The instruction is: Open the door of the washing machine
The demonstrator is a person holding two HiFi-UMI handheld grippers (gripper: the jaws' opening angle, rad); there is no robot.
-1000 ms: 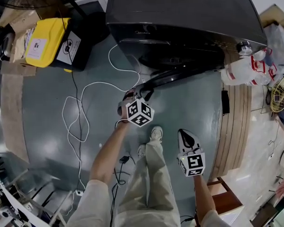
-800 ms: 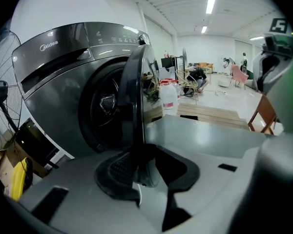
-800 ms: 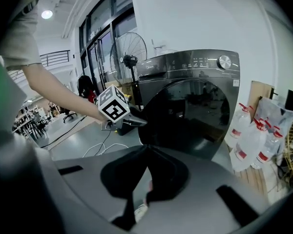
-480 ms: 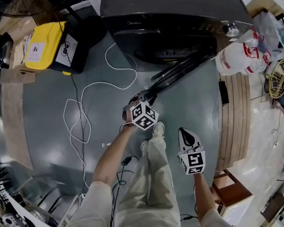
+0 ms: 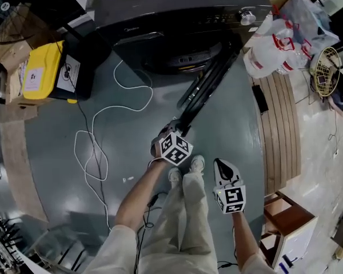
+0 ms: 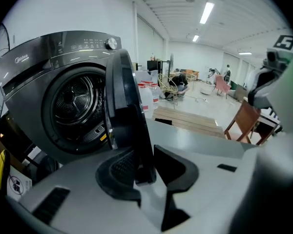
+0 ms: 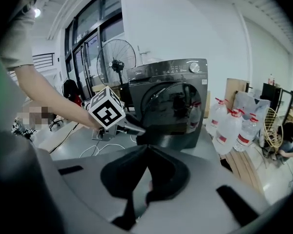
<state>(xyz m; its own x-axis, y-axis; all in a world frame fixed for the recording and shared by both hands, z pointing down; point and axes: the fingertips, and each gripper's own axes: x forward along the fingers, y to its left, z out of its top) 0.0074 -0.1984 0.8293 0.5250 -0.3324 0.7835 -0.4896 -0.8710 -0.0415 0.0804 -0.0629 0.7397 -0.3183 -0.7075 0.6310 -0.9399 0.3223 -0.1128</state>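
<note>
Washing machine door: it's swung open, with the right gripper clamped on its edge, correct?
No, it is the left gripper that holds the edge of the door; its jaws have just been closing on it, as the left gripper view shows. The door is swung open.

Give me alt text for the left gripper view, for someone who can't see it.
The left tongs, whose jaws have just been closing, grip the edge of the dark round washing machine door, swung open. The bare metal drum shows at left.
</note>
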